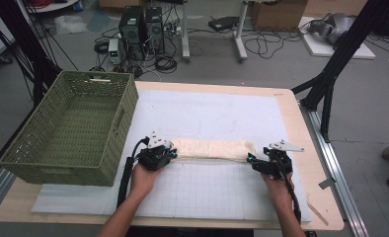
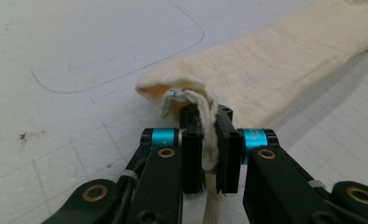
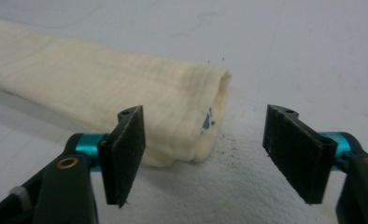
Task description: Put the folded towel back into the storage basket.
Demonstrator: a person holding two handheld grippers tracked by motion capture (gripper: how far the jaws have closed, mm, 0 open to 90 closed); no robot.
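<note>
While the left gripper (image 1: 172, 153) sits at the left end of the folded cream cloth (image 1: 213, 148), its jaws are clamped tight on a bunched corner of that cloth; in the left gripper view the fabric (image 2: 275, 65) is squeezed between the two black pads and a strip of it hangs down below them. Left gripper (image 2: 209, 149) jaws nearly touching, cloth only between them.

Right gripper (image 1: 250, 159) is at the right end of the cloth, jaws spread wide, holding nothing. In the right gripper view (image 3: 210, 154) the cloth's folded end (image 3: 126, 98) lies between and just beyond the two pads, not touched by either. Small teal mark on the end face of the fold. Dark specks on the mat just beside it.

Cloth lies as a long narrow roll or fold, running left to right across the middle of the white gridded mat (image 1: 217, 192), nearer the near half. Mat covers most of the wooden table (image 1: 311, 163).

Green woven basket (image 1: 74, 128) stands on the left side of the table, well apart from the cloth's right end, near the left gripper. Inside looks bare.

Person's hands come in from the near edge, left hand (image 1: 143, 180) and right hand (image 1: 280, 190), one behind each gripper. Black cable trails from each.

Far off on the floor: computer towers (image 1: 142, 29), loose cables, cardboard boxes.
</note>
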